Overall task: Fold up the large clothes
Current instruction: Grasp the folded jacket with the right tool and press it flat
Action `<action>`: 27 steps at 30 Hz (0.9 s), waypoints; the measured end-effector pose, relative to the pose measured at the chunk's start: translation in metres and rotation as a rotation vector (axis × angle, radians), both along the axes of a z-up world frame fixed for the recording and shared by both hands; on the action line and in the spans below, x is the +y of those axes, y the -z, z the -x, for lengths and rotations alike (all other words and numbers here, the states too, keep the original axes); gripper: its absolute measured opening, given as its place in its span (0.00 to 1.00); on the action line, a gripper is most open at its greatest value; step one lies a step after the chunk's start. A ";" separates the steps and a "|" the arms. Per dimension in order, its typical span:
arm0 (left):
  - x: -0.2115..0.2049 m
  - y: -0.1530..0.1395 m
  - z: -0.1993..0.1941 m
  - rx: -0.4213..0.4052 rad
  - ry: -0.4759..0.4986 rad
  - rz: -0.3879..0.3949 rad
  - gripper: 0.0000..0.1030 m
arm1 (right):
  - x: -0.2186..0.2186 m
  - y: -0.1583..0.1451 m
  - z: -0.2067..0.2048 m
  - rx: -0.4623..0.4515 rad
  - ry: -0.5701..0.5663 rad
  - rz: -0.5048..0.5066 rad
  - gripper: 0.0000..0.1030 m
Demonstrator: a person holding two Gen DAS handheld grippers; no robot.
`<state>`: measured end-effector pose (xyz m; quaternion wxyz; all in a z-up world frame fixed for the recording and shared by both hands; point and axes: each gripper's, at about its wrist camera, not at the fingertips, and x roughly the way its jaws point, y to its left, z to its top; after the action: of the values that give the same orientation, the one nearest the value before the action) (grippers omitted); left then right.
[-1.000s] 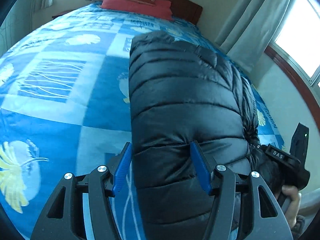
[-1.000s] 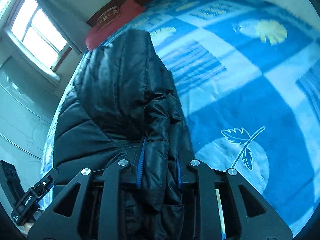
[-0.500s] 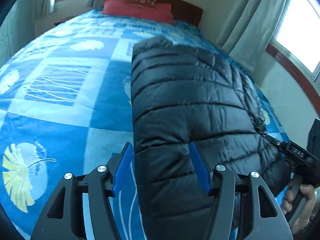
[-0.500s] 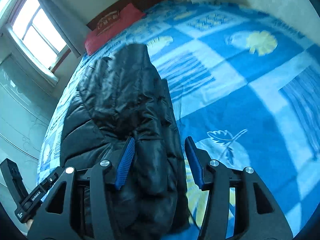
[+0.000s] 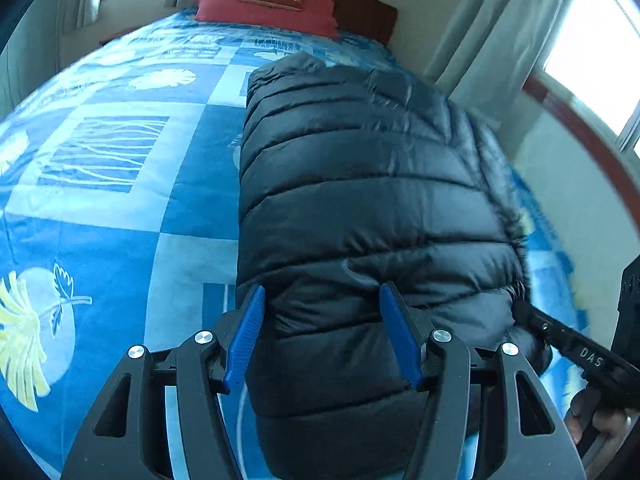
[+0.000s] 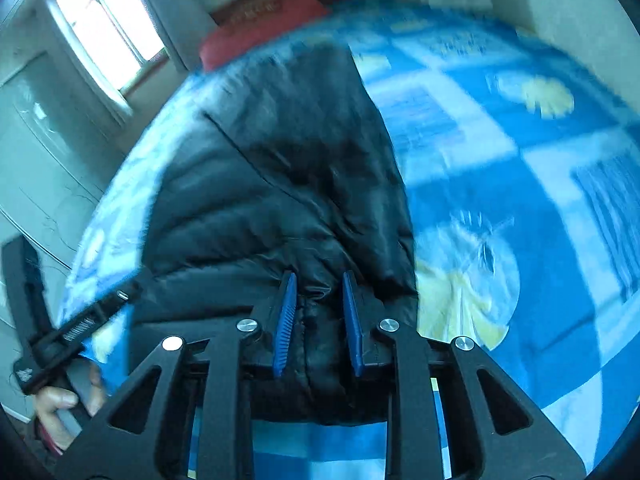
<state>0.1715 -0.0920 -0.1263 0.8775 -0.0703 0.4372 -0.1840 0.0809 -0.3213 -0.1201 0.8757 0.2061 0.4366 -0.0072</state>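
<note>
A black quilted puffer jacket point(image 5: 360, 184) lies lengthwise on the bed, folded into a long narrow bundle. My left gripper point(image 5: 322, 292) holds the bundle's thick near end, its blue pads pressed against the left edge and the top. In the right wrist view, which is blurred, my right gripper point(image 6: 319, 278) has its jaws closing, with a narrow fold of the jacket point(image 6: 280, 168) pinched between the pads. Each gripper shows in the other's view: the right gripper's body point(image 5: 576, 356) low on the right, the left gripper's body point(image 6: 76, 332) low on the left, each held by a hand.
The bed carries a blue patchwork bedspread point(image 5: 112, 184) with leaf prints. A red pillow point(image 5: 268, 4) rests against the dark wooden headboard point(image 5: 360, 12). Curtains point(image 5: 492, 36) and a window line the right side, close to the bed's edge.
The right gripper opened off the jacket's fold half a second ago, shifted and rolled, and is now shut on a fold again. The left gripper kept its hold and barely moved.
</note>
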 end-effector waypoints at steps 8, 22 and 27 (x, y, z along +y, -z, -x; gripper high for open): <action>0.000 0.003 0.001 -0.019 0.012 -0.032 0.58 | 0.000 0.008 -0.002 0.011 0.001 -0.020 0.23; 0.002 -0.030 -0.054 -0.031 -0.039 0.053 0.58 | -0.005 -0.047 -0.053 -0.110 0.017 0.067 0.25; -0.011 -0.005 -0.065 -0.021 -0.010 -0.006 0.60 | -0.012 -0.004 -0.070 -0.038 0.018 0.043 0.20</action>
<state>0.2363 -0.1035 -0.1213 0.8831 -0.0681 0.4284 -0.1790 0.1512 -0.3330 -0.1163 0.8879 0.1914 0.4177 -0.0203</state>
